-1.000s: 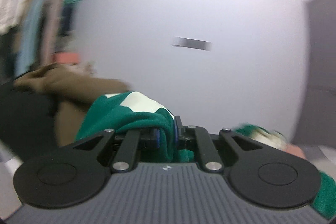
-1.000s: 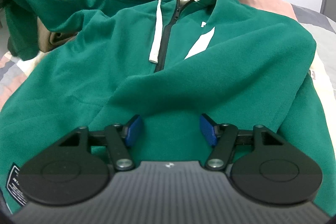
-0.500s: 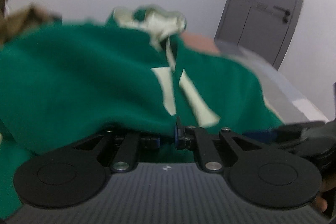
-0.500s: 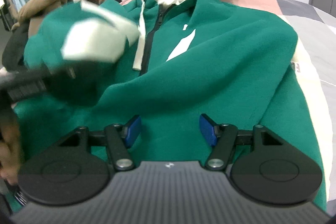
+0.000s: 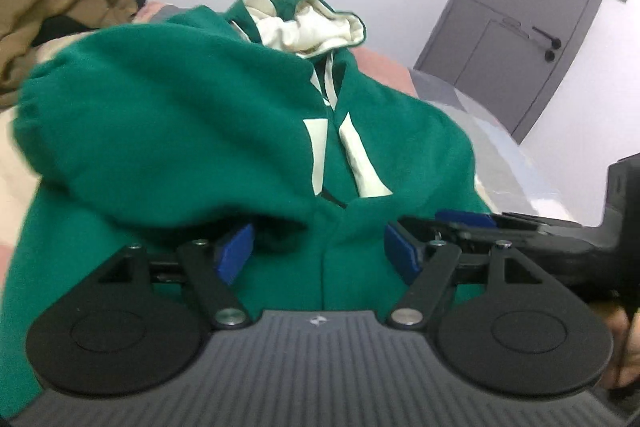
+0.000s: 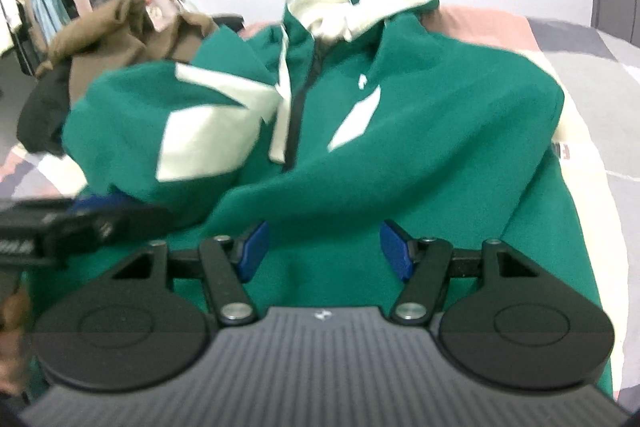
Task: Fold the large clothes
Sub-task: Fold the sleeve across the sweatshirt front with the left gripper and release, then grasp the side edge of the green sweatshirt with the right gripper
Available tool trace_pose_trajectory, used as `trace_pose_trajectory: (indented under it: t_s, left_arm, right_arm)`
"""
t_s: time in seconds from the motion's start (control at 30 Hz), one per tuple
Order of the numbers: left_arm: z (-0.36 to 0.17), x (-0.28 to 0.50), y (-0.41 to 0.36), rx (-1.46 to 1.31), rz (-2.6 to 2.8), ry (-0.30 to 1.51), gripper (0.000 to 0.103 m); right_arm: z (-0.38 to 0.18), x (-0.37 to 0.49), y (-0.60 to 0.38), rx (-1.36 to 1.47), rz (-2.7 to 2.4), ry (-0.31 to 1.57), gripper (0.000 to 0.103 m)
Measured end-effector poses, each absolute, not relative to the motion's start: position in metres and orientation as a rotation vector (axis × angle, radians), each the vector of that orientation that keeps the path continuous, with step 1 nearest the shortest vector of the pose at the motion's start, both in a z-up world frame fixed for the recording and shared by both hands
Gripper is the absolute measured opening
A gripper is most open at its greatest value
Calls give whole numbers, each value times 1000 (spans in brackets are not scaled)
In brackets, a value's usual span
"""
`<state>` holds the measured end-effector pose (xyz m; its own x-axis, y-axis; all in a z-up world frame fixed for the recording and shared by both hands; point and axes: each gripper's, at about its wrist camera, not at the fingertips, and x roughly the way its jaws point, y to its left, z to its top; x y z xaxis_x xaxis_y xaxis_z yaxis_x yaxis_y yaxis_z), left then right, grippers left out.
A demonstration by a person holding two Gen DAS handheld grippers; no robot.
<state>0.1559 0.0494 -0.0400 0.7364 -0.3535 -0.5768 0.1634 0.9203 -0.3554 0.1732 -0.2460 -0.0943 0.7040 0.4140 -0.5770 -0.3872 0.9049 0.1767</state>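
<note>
Now the left gripper [image 5: 318, 251] has just been opening, its blue pads spread with only loose green fabric between them, the sleeve [image 6: 168, 123] dropped across the chest of the green hoodie [image 5: 168, 131] lying face up on the bed [image 6: 580, 67]; the right gripper [image 6: 322, 247] hovers, fingers parted, holding nothing.

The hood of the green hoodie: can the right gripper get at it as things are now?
Probably yes. The hood lies uncovered at the far end of the hoodie, the right gripper stands open, and nothing lies between.
</note>
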Motion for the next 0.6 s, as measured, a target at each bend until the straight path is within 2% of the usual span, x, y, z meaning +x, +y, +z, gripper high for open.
trace_pose_trajectory:
  t_s: [0.23,0.57,0.6]
  left_arm:
    - [-10,106,90,-392,-180,613,78]
    - [-11,120,153,-448,-77,628,78]
    - [-11,120,161,-460,-71,621,78]
  right_arm:
    - [-76,156,-238,67,517,503,64]
    - [-58,129,-170,-3,670,423,64]
    - [-59,127,-157,-27,694,423,67]
